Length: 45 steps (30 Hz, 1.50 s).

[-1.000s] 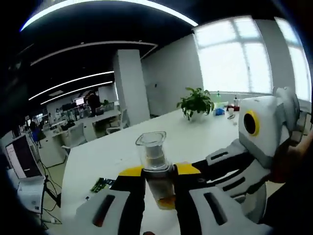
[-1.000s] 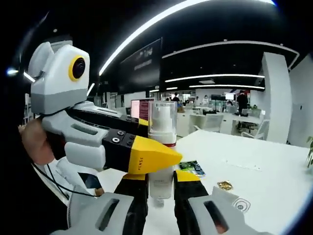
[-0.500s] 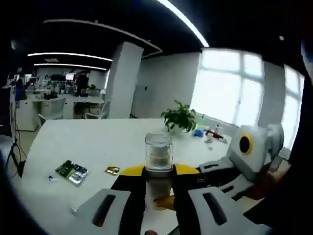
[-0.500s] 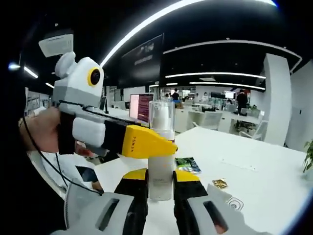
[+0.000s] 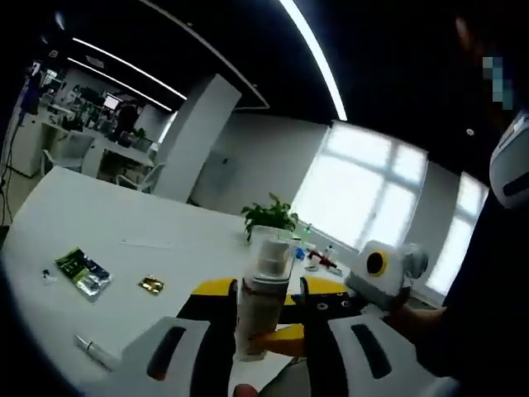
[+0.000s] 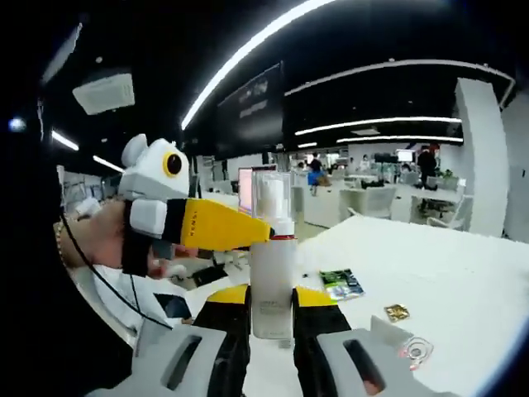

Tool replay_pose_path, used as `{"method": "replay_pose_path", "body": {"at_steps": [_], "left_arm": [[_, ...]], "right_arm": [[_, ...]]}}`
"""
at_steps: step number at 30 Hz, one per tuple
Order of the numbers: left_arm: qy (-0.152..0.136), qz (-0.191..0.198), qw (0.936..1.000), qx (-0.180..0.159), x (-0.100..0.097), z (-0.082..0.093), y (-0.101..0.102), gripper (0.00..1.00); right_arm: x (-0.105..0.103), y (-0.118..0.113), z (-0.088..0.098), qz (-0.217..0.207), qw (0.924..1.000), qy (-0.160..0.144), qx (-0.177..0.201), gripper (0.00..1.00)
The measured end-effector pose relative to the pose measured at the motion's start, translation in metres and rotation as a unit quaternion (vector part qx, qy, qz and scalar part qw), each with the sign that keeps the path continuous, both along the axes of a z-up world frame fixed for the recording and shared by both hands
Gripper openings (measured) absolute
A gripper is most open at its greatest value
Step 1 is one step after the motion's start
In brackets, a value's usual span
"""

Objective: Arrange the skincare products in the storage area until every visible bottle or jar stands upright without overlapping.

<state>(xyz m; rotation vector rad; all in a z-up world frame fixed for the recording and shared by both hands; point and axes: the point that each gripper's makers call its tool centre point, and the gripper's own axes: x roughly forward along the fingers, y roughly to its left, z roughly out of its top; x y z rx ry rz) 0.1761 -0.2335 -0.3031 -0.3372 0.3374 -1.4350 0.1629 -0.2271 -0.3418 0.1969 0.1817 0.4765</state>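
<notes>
Spreading wide and white below everything: the long counter (image 5: 124, 240), well under both tools.

Holding above that counter, in the right gripper (image 6: 271, 308), the frosted white pump bottle with a clear cap (image 6: 271, 265), upright, jaws pinching its lower body from both sides. Closing on the same bottle in the left gripper view, the left gripper (image 5: 266, 310), jaws pressed against the bottle's sides below the cap. Reaching in from the left of the right gripper view, that same left gripper's yellow-tipped jaw, meeting the bottle at its neck.

Lying flat on the counter, well apart from the bottle: a green foil sachet (image 5: 83, 271), then a small gold wrapped square (image 5: 151, 285) just beside it, then a thin clear tube (image 5: 95, 351) nearer the tools.

Judging the step: carrying or passing the bottle in mid-air, not yet placing it. Calling next for one gripper letting go, then lowering the bottle straight down onto the counter, base flat, away from the sachet.
</notes>
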Motion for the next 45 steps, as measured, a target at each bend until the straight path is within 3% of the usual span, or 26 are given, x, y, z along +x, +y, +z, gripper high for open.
{"method": "replay_pose_path", "body": {"at_steps": [1, 3, 4, 6, 7, 10, 15, 17, 21, 26, 28, 29, 31, 34, 35, 38, 41, 45], "left_arm": [[-0.003, -0.006, 1.0000, 0.000, -0.001, 0.000, 0.000, 0.26], [0.000, -0.027, 0.9996, -0.005, -0.007, 0.003, 0.002, 0.28], [0.003, -0.039, 0.9992, -0.011, -0.011, 0.005, 0.002, 0.28], [0.005, -0.061, 0.9979, -0.021, -0.019, 0.009, 0.002, 0.28], [0.006, -0.068, 0.9975, -0.020, -0.022, 0.009, 0.002, 0.28], [-0.006, -0.089, 0.9959, -0.018, -0.029, 0.009, 0.002, 0.24], [-0.012, -0.143, 0.9895, -0.016, -0.051, 0.013, 0.000, 0.19], [-0.026, -0.152, 0.9881, -0.006, -0.056, 0.013, -0.001, 0.19], [-0.034, -0.152, 0.9878, 0.011, -0.059, 0.013, -0.005, 0.18], [-0.106, -0.094, 0.9883, 0.056, -0.045, 0.011, -0.011, 0.18], [-0.142, -0.069, 0.9841, 0.081, -0.039, 0.009, -0.013, 0.18], [-0.173, -0.049, 0.9787, 0.100, -0.033, 0.007, -0.015, 0.18], [-0.204, -0.022, 0.9717, 0.117, -0.028, 0.009, -0.017, 0.18], [-0.197, 0.017, 0.9743, 0.109, -0.017, 0.015, -0.019, 0.18], [-0.189, 0.027, 0.9758, 0.106, -0.014, 0.016, -0.020, 0.18], [-0.200, 0.070, 0.9711, 0.109, 0.000, 0.020, -0.019, 0.18], [-0.202, 0.098, 0.9671, 0.121, 0.008, 0.019, -0.019, 0.18], [-0.188, 0.121, 0.9667, 0.124, 0.015, 0.016, -0.018, 0.18]], "right_arm": [[-0.001, -0.001, 0.004, 0.000, 0.9997, -0.007, 0.022, 0.09], [-0.010, 0.009, 0.011, 0.050, 0.9954, -0.009, 0.081, 0.09], [-0.011, 0.006, 0.013, 0.045, 0.9947, -0.016, 0.091, 0.09], [-0.020, 0.014, 0.017, 0.095, 0.9885, -0.012, 0.117, 0.09], [-0.018, 0.011, 0.016, 0.084, 0.9902, -0.014, 0.111, 0.09], [-0.023, 0.018, 0.016, 0.112, 0.9882, -0.016, 0.103, 0.09], [-0.035, 0.028, 0.023, 0.180, 0.9776, -0.014, 0.108, 0.09], [-0.038, 0.029, 0.022, 0.201, 0.9739, -0.001, 0.106, 0.10], [-0.038, 0.027, 0.022, 0.211, 0.9736, 0.001, 0.088, 0.10], [-0.028, 0.019, 0.022, 0.173, 0.9828, -0.025, 0.059, 0.12], [-0.021, 0.015, 0.016, 0.144, 0.9887, -0.023, 0.036, 0.13], [-0.019, 0.013, 0.011, 0.134, 0.9906, -0.019, 0.014, 0.14], [-0.010, 0.008, 0.000, 0.094, 0.9943, -0.018, -0.046, 0.20], [0.001, -0.003, -0.004, 0.042, 0.9966, -0.007, -0.070, 0.34], [0.003, -0.004, -0.003, 0.026, 0.9976, -0.006, -0.064, 0.32], [0.008, -0.010, 0.007, -0.029, 0.9984, -0.015, -0.047, 0.26], [0.008, -0.007, 0.012, -0.046, 0.9978, -0.018, -0.045, 0.25], [0.011, -0.010, 0.012, -0.069, 0.9965, -0.020, -0.042, 0.25]]}}
